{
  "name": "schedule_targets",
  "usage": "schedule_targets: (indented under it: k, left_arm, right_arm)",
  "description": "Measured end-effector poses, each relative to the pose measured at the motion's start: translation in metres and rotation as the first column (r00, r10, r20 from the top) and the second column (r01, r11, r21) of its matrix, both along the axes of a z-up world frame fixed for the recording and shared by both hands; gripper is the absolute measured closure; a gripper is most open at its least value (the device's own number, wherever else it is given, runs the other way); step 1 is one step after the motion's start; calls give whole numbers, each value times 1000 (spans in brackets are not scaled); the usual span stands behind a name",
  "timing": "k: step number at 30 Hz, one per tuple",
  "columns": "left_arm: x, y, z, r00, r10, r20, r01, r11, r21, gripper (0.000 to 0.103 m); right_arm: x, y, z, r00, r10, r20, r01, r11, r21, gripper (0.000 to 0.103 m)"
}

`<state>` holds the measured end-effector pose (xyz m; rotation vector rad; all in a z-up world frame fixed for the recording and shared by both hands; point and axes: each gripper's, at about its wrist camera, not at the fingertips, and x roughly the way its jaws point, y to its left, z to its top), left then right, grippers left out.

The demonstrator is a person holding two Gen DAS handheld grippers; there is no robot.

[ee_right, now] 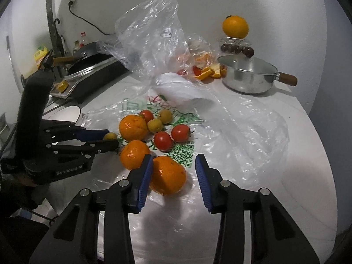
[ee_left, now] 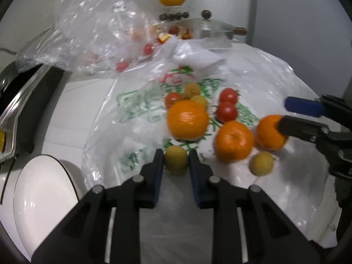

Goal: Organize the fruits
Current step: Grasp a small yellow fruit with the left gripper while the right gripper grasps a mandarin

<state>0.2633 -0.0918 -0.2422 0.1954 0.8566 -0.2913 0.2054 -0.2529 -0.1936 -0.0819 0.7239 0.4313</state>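
Several fruits lie loose on a flattened plastic bag (ee_left: 136, 101) with green print: oranges, red tomatoes (ee_left: 228, 95) and small yellow fruits. My left gripper (ee_left: 176, 154) is shut on one small yellow fruit (ee_left: 176, 161), pads against both its sides; the right wrist view shows this gripper (ee_right: 112, 139) at the left with that fruit (ee_right: 110, 135) between its fingers. My right gripper (ee_right: 173, 169) is open over the nearest orange (ee_right: 168, 176). Its left pad is at the orange's edge and the right pad stands apart. Two more oranges (ee_right: 133, 126) (ee_right: 134, 154) lie just beyond.
A white bowl (ee_left: 44, 189) sits near my left gripper. A lidded steel pot (ee_right: 248, 74) stands at the back right, with cut fruit pieces beside it and an orange (ee_right: 235, 26) on a stand behind. A crumpled clear bag (ee_right: 151, 33) and a cooker with a pan (ee_right: 92, 66) fill the back left.
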Motion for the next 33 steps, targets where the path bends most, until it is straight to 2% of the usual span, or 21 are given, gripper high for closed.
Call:
schedule_targets:
  k: [3, 7, 13, 18, 21, 33]
  left_arm:
    - [-10, -10, 3, 998, -46, 33, 45, 998, 36, 79]
    - [-16, -19, 6, 995, -92, 48, 90, 995, 36, 79]
    - [-20, -20, 11, 995, -83, 53, 83, 996, 19, 79]
    - [-27, -16, 18, 995, -78, 68, 78, 997, 2, 79]
    - [-32, -13, 22, 994, -74, 79, 75, 997, -6, 79]
    - [-49, 5, 42, 989, -50, 139, 57, 997, -44, 79]
  right_arm:
    - [-1, 3, -2, 1000, 18, -13, -18, 1000, 4, 61]
    - [-2, 5, -4, 1000, 23, -19, -23, 1000, 4, 59]
    - [2, 3, -9, 997, 33, -70, -30, 999, 41, 51]
    - [2, 12, -14, 996, 30, -89, -30, 1000, 4, 51]
    - [2, 12, -17, 995, 24, -101, -23, 1000, 15, 54]
    - [-12, 14, 17, 1000, -16, -1, 16, 1000, 3, 55]
